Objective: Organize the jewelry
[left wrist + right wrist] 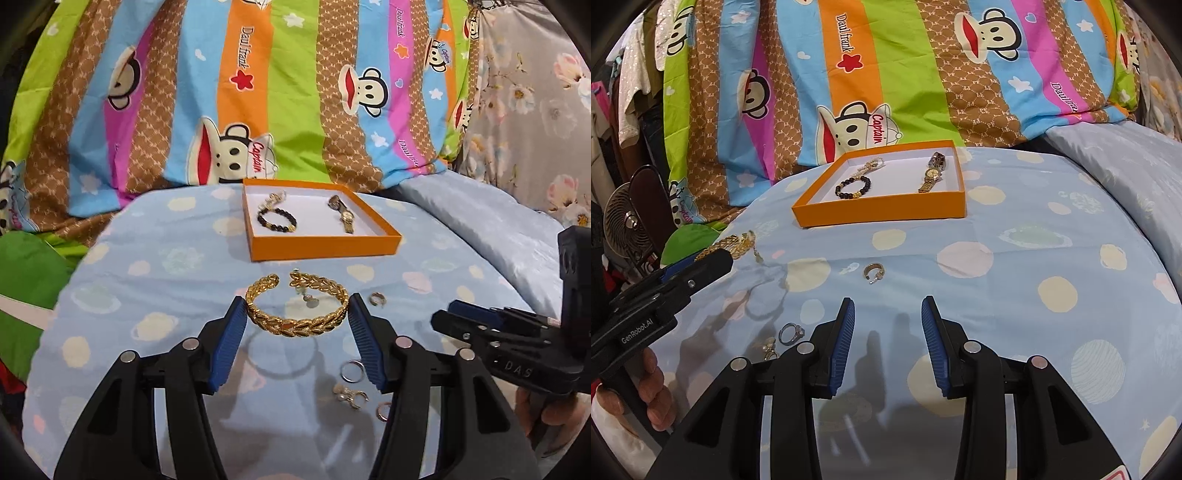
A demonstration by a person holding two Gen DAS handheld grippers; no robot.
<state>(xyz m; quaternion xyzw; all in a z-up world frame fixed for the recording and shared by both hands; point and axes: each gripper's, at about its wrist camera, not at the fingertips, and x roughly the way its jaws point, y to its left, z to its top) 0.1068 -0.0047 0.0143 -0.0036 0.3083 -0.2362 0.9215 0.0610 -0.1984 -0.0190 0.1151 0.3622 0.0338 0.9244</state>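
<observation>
So the left gripper (297, 314) is pinching the gold leaf-pattern open cuff bracelet (295, 310), which looks lifted off the bed going by its shadow. Next it probably goes into the shallow orange cardboard box (325, 247) just beyond, where a black bead bracelet (277, 220), a pearl piece and a gold wristwatch (341, 213) already sit, so aim for the free middle. The right gripper (888, 332) is spread and holding nothing. Loose bits on the blue spotted bedsheet (1015, 277): 1 gold hoop earring (873, 272), 1 silver ring (791, 333), 1 pearl earring beside it.
</observation>
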